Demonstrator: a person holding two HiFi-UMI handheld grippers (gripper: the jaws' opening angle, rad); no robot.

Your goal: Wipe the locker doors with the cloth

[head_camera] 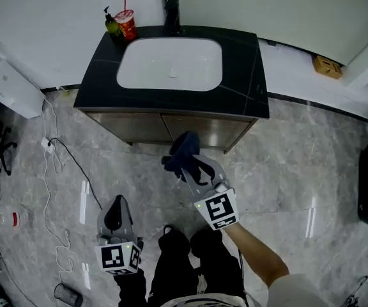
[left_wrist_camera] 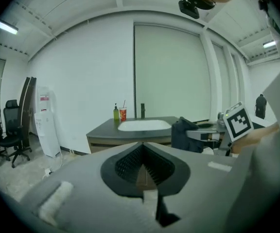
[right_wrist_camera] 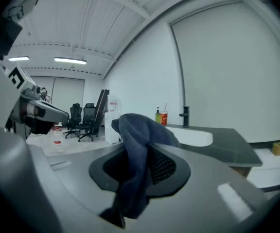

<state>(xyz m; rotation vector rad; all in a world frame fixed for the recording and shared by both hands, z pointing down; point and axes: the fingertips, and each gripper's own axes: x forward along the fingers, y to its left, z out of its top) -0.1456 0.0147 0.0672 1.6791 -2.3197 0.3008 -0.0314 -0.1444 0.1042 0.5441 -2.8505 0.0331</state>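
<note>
Pinching the cloth (head_camera: 185, 147) tight, the right tongs (head_camera: 192, 169) should press a broad fold flat against the doors (head_camera: 139, 126); the left tongs (head_camera: 114, 216) are closed on nothing.

Left hand-held gripper (head_camera: 115, 217) held low, close to body, pointing forward; jaws pressed together, nothing between them. Right hand-held gripper (head_camera: 190, 165) reached farther forward, angled toward upper left; jaws clamped on dark blue cloth (head_camera: 184, 149), fabric bunched above tips and hanging down through them. Right forearm (head_camera: 260, 254) bare, stretched forward.
</note>
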